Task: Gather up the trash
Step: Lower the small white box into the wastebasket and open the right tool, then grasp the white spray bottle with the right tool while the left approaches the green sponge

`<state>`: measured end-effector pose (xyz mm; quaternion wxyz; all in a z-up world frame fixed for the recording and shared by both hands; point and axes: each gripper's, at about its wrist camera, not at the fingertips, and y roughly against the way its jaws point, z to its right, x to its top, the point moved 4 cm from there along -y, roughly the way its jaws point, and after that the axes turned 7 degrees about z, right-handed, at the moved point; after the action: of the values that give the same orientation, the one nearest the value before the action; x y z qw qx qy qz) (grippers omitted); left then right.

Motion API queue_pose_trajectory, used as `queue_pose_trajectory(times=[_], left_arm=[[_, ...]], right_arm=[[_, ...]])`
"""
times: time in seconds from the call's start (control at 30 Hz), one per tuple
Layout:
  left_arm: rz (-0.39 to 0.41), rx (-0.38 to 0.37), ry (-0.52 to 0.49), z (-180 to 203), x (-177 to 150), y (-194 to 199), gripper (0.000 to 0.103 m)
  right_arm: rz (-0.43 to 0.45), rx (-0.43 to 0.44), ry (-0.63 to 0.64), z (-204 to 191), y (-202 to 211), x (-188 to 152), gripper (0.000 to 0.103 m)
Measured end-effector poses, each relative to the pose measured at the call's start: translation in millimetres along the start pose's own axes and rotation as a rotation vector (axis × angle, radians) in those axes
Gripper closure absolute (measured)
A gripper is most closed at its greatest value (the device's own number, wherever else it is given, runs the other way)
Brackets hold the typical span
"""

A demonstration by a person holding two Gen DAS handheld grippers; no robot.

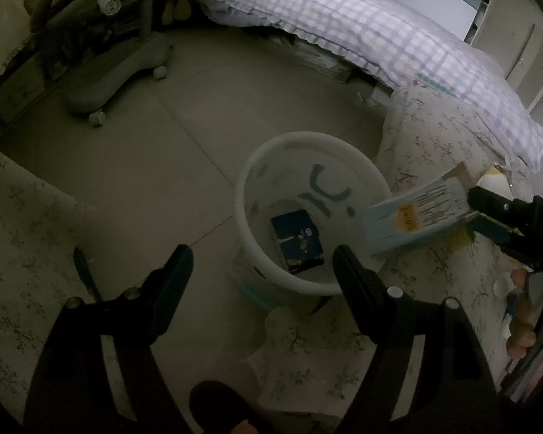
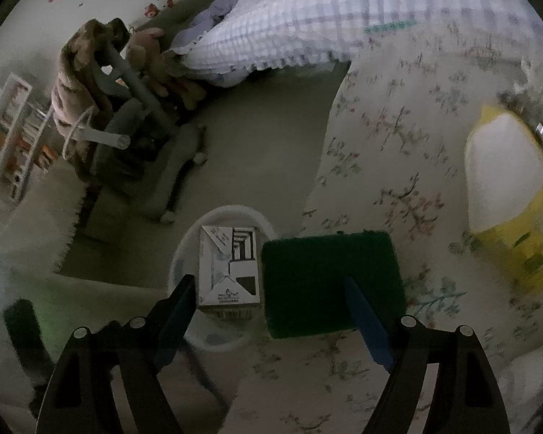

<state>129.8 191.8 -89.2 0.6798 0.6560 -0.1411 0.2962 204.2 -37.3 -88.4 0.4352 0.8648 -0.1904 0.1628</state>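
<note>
A white round bin (image 1: 257, 181) stands on the floor beside a floral-covered surface; a dark blue packet (image 1: 297, 240) lies inside it. My left gripper (image 1: 262, 271) is open and empty above the bin's near rim. In the left wrist view my right gripper (image 1: 488, 209) is next to a pale blue carton (image 1: 412, 217) that hangs over the bin's right rim; whether it grips the carton is unclear. In the right wrist view my right gripper (image 2: 268, 289) has its jaws wide apart; the carton (image 2: 230, 264) shows end-on over the bin (image 2: 213, 340), and a green scouring pad (image 2: 329, 282) lies on the floral cloth.
A yellow and white package (image 2: 506, 177) lies on the floral cloth (image 2: 398, 144) at the right. A bed with a checked quilt (image 1: 380, 29) is behind. A grey wheeled chair (image 1: 101, 65) stands on the tiled floor (image 1: 144, 166) at the left. A shelf (image 2: 11, 137) stands at the far left.
</note>
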Motion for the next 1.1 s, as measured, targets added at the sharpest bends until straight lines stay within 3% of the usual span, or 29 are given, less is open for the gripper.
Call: queue_pose_trajectory(times=[0.37, 0.6, 0.83, 1.1], left_arm=[[0.001, -0.002, -0.001, -1.5, -0.3, 0.1, 0.023], [0.009, -0.015, -0.017, 9.8, 1.6, 2.6, 0.023], [0.019, -0.054, -0.073, 45.3, 2.7, 7.1, 0.023], [0.023, -0.095, -0.158, 85.9, -3.5, 12.9, 0.023]], right_arm=[[-0.007, -0.037, -0.030, 7.2, -3.2, 1.3, 0.019], [0.011, -0.057, -0.013, 10.7, 16.7, 4.3, 0.019], [0.066, -0.129, 0.055, 27.5, 73.6, 9.9, 0.019], [0.091, -0.267, 0.079, 83.3, 140.8, 8.6, 0.019]])
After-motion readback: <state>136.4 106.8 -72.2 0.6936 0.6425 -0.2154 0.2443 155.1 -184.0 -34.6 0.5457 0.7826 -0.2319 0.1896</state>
